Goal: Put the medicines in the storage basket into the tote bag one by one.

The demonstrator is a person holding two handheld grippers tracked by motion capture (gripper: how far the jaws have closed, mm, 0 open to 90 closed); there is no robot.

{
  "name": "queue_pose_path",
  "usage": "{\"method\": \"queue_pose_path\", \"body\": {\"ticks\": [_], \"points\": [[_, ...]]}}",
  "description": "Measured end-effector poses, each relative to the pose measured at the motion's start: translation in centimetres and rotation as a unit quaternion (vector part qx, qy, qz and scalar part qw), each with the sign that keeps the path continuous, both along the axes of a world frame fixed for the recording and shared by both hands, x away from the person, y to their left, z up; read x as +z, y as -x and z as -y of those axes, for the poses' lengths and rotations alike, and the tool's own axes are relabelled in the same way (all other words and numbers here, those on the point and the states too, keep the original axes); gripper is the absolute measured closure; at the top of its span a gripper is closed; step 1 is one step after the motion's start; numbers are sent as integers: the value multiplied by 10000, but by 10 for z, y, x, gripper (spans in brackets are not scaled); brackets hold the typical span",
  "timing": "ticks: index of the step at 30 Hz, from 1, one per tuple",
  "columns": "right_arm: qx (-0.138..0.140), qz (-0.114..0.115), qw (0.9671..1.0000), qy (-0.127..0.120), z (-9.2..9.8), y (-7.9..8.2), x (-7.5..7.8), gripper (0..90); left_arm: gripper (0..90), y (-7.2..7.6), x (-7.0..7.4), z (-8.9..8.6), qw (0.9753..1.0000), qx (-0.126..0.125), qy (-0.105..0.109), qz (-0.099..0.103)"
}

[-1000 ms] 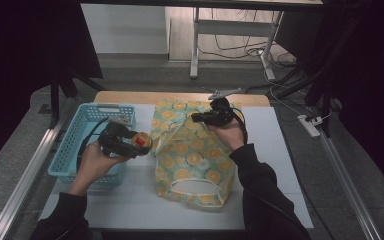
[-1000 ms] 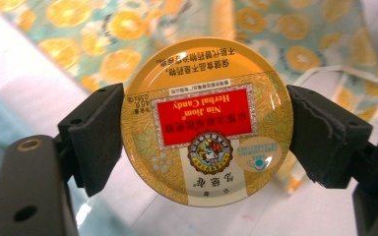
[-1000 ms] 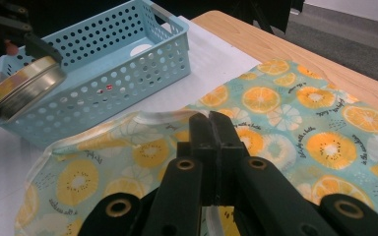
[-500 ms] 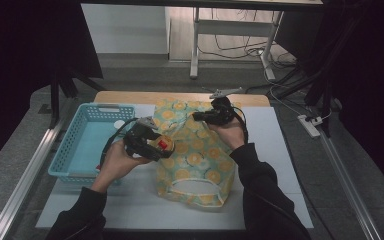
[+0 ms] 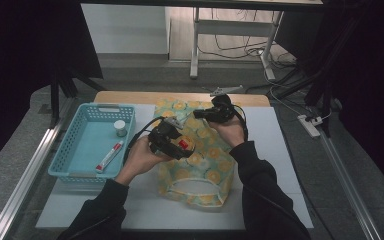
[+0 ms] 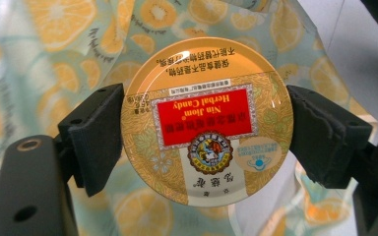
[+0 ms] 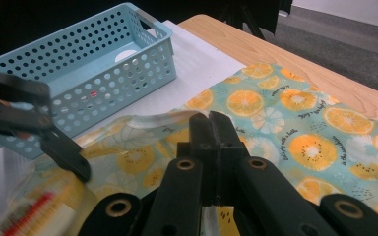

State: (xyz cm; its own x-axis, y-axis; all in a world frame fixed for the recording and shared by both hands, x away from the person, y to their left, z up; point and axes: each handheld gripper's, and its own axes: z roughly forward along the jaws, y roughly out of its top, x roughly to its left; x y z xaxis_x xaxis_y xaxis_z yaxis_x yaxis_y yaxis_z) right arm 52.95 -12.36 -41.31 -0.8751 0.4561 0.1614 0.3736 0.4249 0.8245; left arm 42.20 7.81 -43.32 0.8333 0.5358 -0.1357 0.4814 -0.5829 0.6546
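Left tongs [image 6: 204,130] spread wide, clamping round herbal candy tin [image 6: 206,120] by its rim above orange-print bag [image 5: 200,150] on tabletop [image 5: 275,165], right tongs [image 7: 211,130] pressed together pinching the bag's edge, lifting it.

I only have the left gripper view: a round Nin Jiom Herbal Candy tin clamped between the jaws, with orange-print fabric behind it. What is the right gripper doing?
Observer: The right gripper is shut on an edge of the orange-print bag and holds that edge lifted off the table.
Operator: What is beside the bag that I should know about?
Observer: A light blue basket sits to the bag's left. A red and white tube and a small white jar lie inside it.
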Motion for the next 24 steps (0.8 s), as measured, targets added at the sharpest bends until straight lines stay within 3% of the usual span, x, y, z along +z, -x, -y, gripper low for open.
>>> {"method": "queue_pose_path", "body": {"ticks": [11,24], "points": [[-86,42,9999,-46,1,-6,4,900,203,-27,-25,23,9994,112,-329,-3],[-244,-56,9997,-45,2,-18,-5,900,203,-53,-49,30,9988,287,-385,-41]]}}
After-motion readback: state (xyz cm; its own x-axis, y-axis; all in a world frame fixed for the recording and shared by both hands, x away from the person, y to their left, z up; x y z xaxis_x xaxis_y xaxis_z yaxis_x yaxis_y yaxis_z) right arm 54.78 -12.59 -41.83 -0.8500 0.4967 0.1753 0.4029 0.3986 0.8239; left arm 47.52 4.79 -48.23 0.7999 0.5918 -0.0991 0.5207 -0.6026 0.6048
